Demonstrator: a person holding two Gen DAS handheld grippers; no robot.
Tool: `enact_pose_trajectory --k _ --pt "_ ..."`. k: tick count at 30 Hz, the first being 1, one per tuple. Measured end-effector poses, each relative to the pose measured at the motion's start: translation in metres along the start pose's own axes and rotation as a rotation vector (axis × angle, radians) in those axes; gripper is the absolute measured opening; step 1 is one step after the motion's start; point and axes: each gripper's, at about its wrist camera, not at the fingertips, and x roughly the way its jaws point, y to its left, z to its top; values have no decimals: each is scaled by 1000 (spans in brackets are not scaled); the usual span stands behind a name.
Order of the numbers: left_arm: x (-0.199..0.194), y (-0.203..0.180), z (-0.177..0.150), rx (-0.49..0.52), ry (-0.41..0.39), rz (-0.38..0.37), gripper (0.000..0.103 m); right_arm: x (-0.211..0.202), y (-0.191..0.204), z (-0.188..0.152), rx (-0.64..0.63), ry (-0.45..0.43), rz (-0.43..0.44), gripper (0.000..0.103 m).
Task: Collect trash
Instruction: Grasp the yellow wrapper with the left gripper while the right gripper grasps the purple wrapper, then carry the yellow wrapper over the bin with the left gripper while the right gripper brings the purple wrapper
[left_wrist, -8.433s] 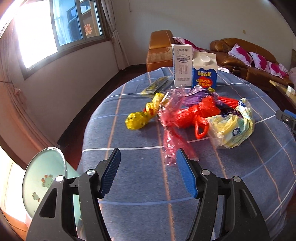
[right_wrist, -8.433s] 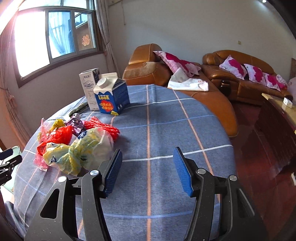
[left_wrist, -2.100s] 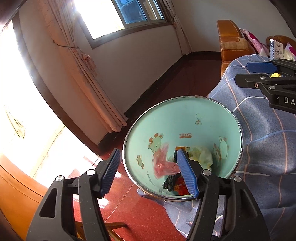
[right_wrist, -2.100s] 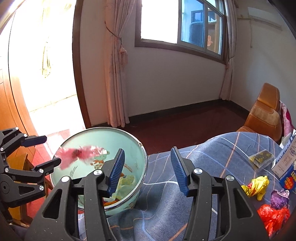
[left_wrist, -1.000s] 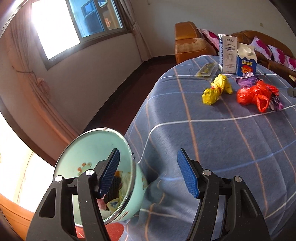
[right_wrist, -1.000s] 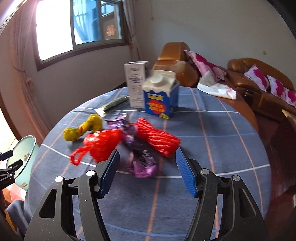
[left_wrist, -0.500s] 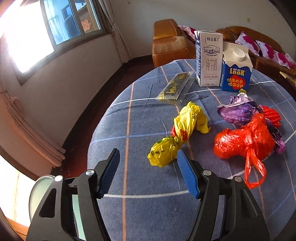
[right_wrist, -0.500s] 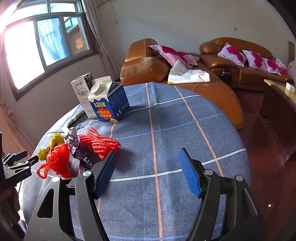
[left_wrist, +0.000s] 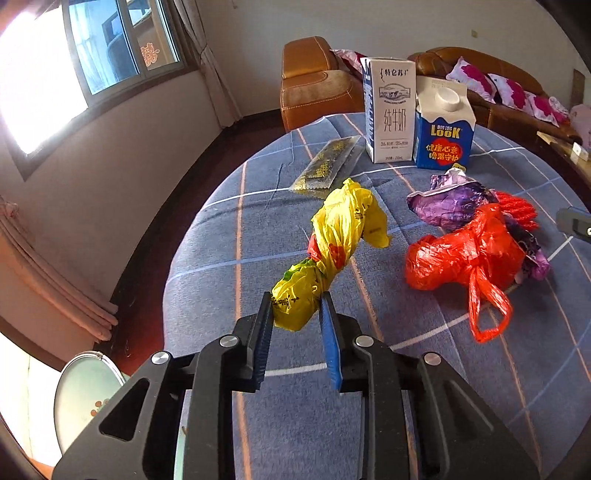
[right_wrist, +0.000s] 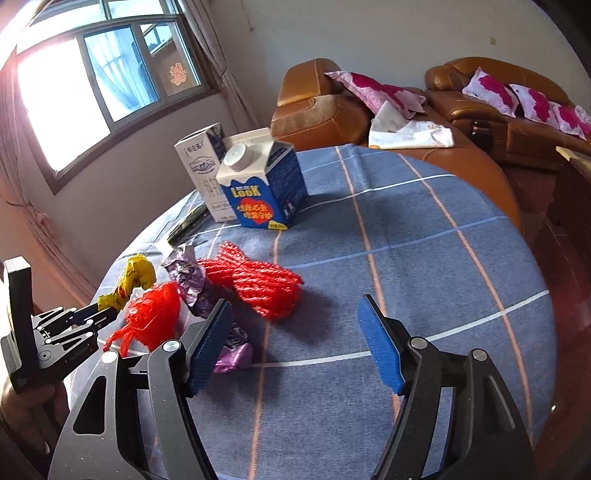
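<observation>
The left tool (left_wrist: 296, 312) is closing in on the near end of the twisted yellow bag (left_wrist: 334, 243), and its blue pads are already pinching the plastic from both sides, so it's grasping that bag. The bag is lying on the blue plaid surface (left_wrist: 424, 387), stretching away from the tool toward 1 o'clock in the left wrist view.

The red plastic bag (left_wrist: 463, 254) is sitting at about 3 o'clock from the yellow one, with the crumpled purple wrapper (left_wrist: 448, 201) touching it on the far side and a bit of red mesh netting (left_wrist: 517, 206) peeking out behind. Further back, around 12 to 1 o'clock, the white milk carton (left_wrist: 388, 110) and the blue LOOK carton (left_wrist: 443, 127) are standing upright right next to each other, with a flat snack packet (left_wrist: 325, 166) lying to their left. The mint trash bin (left_wrist: 85, 391) is sitting off the surface's edge at 8 o'clock.

The right tool (right_wrist: 295, 341) is hanging released, pads spread wide with nothing between them, over the surface. From its camera the red netting (right_wrist: 258, 282) is just ahead at 11 o'clock, not touching either pad.
</observation>
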Motion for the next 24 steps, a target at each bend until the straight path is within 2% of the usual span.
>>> enact_pose_trajectory --k 3,4,5,8,11,16,24 --pt "-21 11 -14 -17 -21 15 25 10 17 -4 -28 45 31 69" --pt "-28 15 -21 -27 -24 15 25 15 21 -6 -35 64 33 66" --pt "-33 18 -27 -34 -24 14 25 20 24 -8 -40 82 33 58" --pt "-49 32 -49 -62 -16 21 25 36 31 -14 -38 159 75 48" --pt "-61 47 -69 -95 -9 32 25 40 35 -14 -36 182 115 28" --pt "-84 72 -91 -147 -20 61 25 25 45 -16 -87 129 93 20" --pt "-118 102 -114 -194 -53 131 25 -13 60 -20 -141 -14 27 17"
